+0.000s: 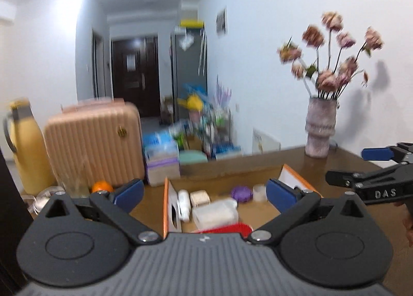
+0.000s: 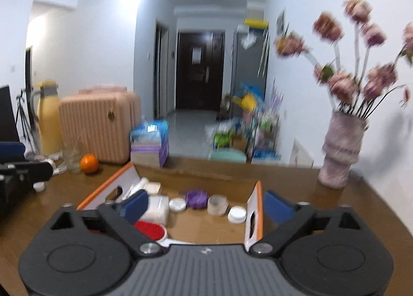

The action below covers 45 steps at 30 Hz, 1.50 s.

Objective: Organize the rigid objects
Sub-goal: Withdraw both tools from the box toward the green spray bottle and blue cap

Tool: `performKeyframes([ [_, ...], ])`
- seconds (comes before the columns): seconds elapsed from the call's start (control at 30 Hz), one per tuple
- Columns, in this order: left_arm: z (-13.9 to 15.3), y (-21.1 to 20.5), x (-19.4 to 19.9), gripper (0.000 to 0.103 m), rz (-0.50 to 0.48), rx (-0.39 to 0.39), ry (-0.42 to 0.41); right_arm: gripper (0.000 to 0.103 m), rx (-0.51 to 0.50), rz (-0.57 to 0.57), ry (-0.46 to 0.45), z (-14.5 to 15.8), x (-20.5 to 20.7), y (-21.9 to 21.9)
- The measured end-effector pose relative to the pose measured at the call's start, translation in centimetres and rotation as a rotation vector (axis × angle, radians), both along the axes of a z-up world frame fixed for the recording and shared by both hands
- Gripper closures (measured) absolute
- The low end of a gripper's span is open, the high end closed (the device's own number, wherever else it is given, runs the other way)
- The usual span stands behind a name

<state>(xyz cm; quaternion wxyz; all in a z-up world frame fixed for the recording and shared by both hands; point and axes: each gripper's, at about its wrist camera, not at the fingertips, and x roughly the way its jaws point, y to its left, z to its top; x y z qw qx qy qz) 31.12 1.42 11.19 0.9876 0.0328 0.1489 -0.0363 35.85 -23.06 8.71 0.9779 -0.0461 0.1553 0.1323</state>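
Both of our grippers stand wide apart and empty: the left gripper and the right gripper each hang above the near end of the cardboard box on the worktop, with nothing between the blue pads. Inside the box lie the small rigid things: a purple lid, a frosted jar, two white caps, a white container and a red lid. We judge that one item has been placed and we are between picks. Next we need another loose piece; an orange sits outside the box, beside the pink suitcase, though blur hides smaller candidates.
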Motion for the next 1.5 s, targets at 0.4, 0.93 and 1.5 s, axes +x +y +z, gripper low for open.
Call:
performKeyframes([
  [0.4,-1.4,0.1,-7.3,0.0,-0.026,-0.068,-0.187,0.0,0.029,-0.018,-0.193,-1.3,-8.3,-1.7],
  [0.93,-8.0,-0.9,-21.7,0.0,0.064,-0.052,-0.36,0.0,0.179,-0.182,-0.164,-8.2,-21.4,-2.2],
  [1.5,-12.8,-4.5,-18.4,0.0,0.019,-0.037,-0.156,0.0,0.178,-0.157,-0.05,-13.9,-20.6,-3.3],
])
